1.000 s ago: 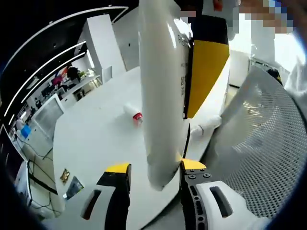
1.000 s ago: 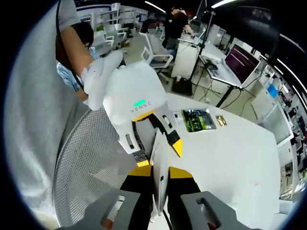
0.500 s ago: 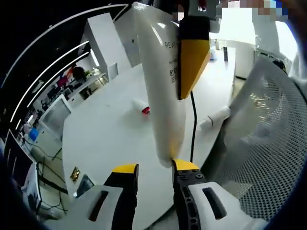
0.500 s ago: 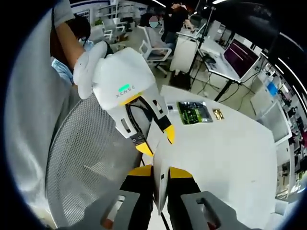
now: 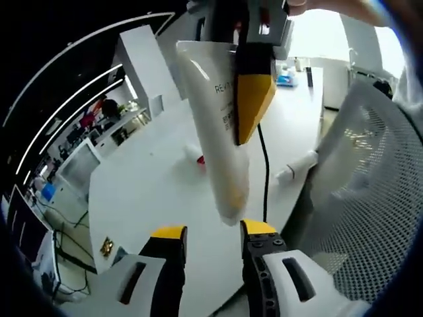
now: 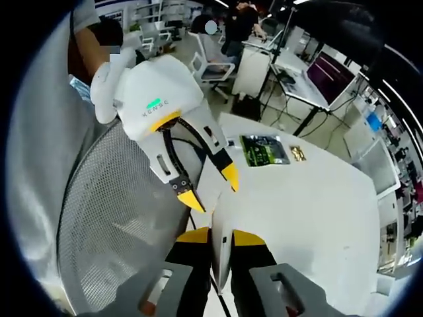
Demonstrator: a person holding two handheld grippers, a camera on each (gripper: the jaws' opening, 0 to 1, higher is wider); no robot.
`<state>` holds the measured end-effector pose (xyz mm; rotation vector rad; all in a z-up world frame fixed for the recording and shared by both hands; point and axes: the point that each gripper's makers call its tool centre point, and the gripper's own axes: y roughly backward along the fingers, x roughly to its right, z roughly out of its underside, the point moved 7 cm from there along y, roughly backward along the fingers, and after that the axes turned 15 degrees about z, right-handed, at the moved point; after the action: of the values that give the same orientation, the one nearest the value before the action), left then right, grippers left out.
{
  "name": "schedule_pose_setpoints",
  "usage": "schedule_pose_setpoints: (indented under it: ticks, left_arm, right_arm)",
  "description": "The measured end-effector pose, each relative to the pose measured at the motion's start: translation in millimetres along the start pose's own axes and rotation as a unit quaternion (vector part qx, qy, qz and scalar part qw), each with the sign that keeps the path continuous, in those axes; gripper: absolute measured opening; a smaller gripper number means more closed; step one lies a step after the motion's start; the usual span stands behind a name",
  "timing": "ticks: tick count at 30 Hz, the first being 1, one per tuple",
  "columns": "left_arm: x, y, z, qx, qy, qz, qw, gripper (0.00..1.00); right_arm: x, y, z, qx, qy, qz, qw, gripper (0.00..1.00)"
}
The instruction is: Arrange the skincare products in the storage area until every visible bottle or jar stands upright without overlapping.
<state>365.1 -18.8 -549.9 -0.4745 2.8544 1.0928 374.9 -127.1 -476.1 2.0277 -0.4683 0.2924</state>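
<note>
Two claws: right claw (image 6: 221,236) pinches tube (image 5: 221,132), left claw (image 5: 210,231) apart.

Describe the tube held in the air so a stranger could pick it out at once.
Above the round white table, the right gripper pinches a white squeeze tube by its flat end. Unlike the small bottles lying on the tabletop, it hangs in mid-air, bearing dark print.

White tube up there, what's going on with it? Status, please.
Right tool shut on white tube, held above table. Left tool open below it. Two small bottles lying on table.
</note>
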Motion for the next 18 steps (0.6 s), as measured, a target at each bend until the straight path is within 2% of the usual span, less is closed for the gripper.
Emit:
schedule_pose_setpoints:
  ticks: [4,9,10,12,18]
  left_arm:
    - [-1.3,2,-0.8,0.001,-0.002,-0.006,1.0000,0.24]
    - [-0.2,-1,1.4,-0.009,0.001,-0.002,1.0000,0.23]
    - [0.1,-2,2.5,-0.014,0.000,0.000,0.9999,0.22]
    - [1.5,-5,8.1,-0.041,0.004,0.012,0.9991,0.20]
    - [3.1,-7,9.6,-0.047,0.007,0.020,0.9987,0.17]
  right_arm:
    - [8,0,3.1,0.005,-0.007,0.007,0.9999,0.01]
    - [17,-3,10.2,-0.003,-0.008,0.013,0.9999,0.01]
    - [19,-3,11.8,-0.005,-0.009,0.014,0.9999,0.01]
    - [24,-3,12.9,-0.006,-0.021,0.015,0.9997,0.01]
    - [38,-5,16.0,-0.004,-0.033,0.019,0.9993,0.01]
